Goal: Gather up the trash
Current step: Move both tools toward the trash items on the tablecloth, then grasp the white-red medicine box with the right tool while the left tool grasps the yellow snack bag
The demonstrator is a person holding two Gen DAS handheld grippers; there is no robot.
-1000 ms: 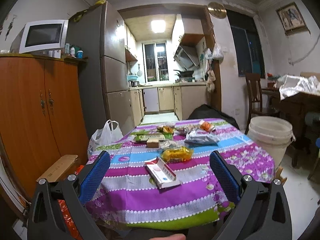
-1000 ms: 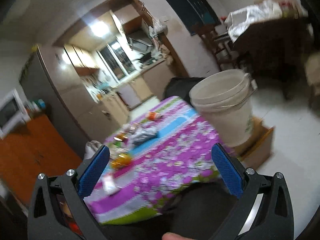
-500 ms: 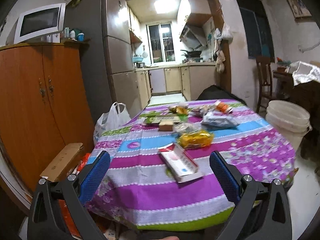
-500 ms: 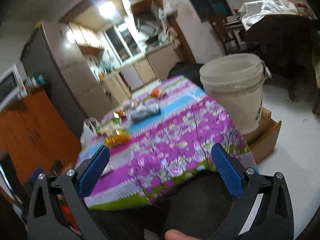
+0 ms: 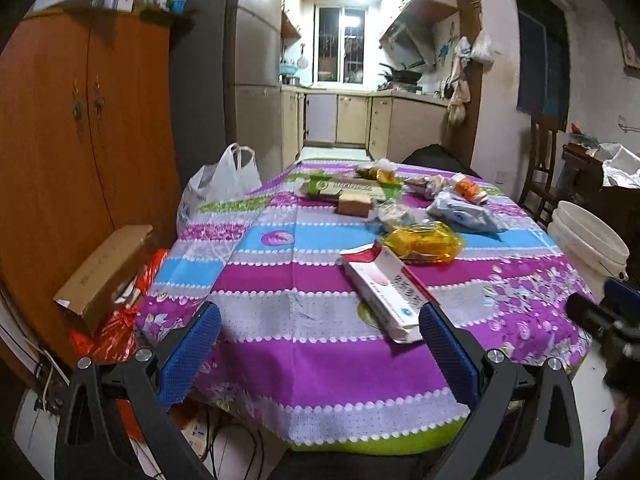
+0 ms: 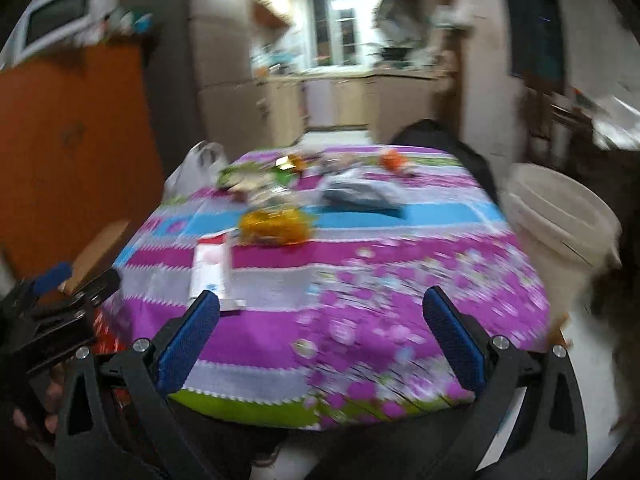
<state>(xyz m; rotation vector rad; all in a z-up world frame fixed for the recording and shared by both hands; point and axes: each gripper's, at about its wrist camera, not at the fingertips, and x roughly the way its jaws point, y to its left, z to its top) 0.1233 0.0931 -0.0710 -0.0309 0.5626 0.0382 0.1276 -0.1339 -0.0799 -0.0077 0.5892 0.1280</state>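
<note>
In the left wrist view, the left hand-held gripper (image 5: 319, 354) is held low at the near edge of the table (image 5: 304, 344), its blue pads spread wide with nothing between them. It is aimed along the striped cloth, probably so that the trash can be lined up for a first pick. The nearest piece is a red and white carton (image 5: 386, 290), lying flat and slanted just past the right pad. Just beyond it, touching or nearly so, a yellow wrapper (image 5: 424, 242) is seen, and farther back a pale blue packet (image 5: 464, 213), a small brown box (image 5: 354, 204), a green packet (image 5: 336, 188) and an orange and white bottle (image 5: 466, 188) on its side. A white bucket (image 5: 588, 248) stands on the floor beside the table's right edge, well placed, it is judged, to receive what is collected. A white plastic bag (image 5: 224, 184) sits at the far left corner. The other tool is glimpsed at the right margin.

In the right wrist view, much blurred by motion, the right hand-held gripper (image 6: 319, 354) is likewise spread wide and empty, and is pointed at the table's near edge. The carton (image 6: 212, 270) is seen just past the left pad, the yellow wrapper (image 6: 274, 226) behind it, and the bucket (image 6: 560, 224) off to the right. Nothing has yet been gripped; the carton is judged the easiest first target.
</note>
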